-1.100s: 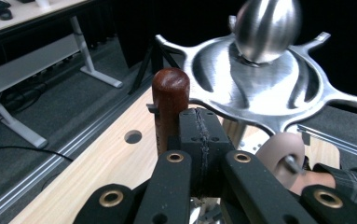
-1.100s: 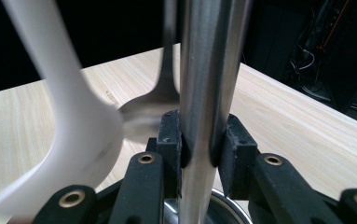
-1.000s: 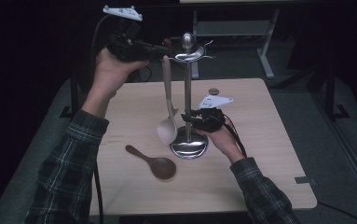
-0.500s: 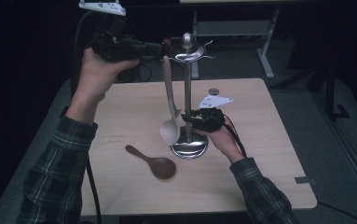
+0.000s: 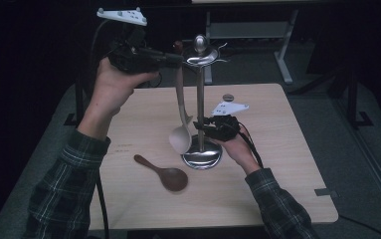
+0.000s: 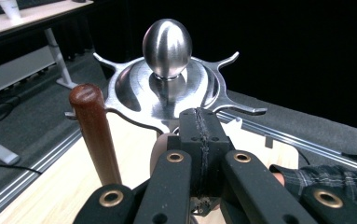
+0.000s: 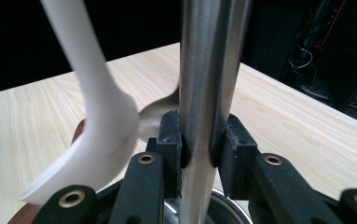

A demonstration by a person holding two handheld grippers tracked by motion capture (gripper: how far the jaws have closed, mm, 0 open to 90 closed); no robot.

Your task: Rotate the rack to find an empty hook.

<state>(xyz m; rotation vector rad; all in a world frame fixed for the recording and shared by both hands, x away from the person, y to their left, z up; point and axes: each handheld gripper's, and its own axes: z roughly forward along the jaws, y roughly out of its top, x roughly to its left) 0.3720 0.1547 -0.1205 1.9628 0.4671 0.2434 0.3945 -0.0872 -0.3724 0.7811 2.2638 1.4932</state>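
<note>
A steel utensil stand [image 5: 200,99] rises from a round base at the table's middle. My right gripper [image 5: 201,125] is shut on its pole [image 7: 209,56] just above the base. A cream spoon [image 5: 180,139] hangs bowl down beside the pole, and its bowl [image 7: 106,130] is just left of my right jaws. My left gripper [image 5: 178,60] is held high at the stand's hooked top plate [image 6: 167,88], jaws pressed together at the spoon's upper handle. A brown wooden handle end [image 6: 92,130] stands just left of those jaws [image 6: 199,135]. How handle and jaws meet is hidden.
A dark wooden spoon [image 5: 163,174] lies flat on the light wood table [image 5: 277,164], front left of the stand's base. A small round disc [image 5: 228,97] sits near the far edge. Desk legs [image 5: 282,50] stand on the dark floor beyond.
My left gripper drifted a little to the left, then came back right toward the stand's top. The hanging spoon barely moved. The right gripper stayed on the pole.
</note>
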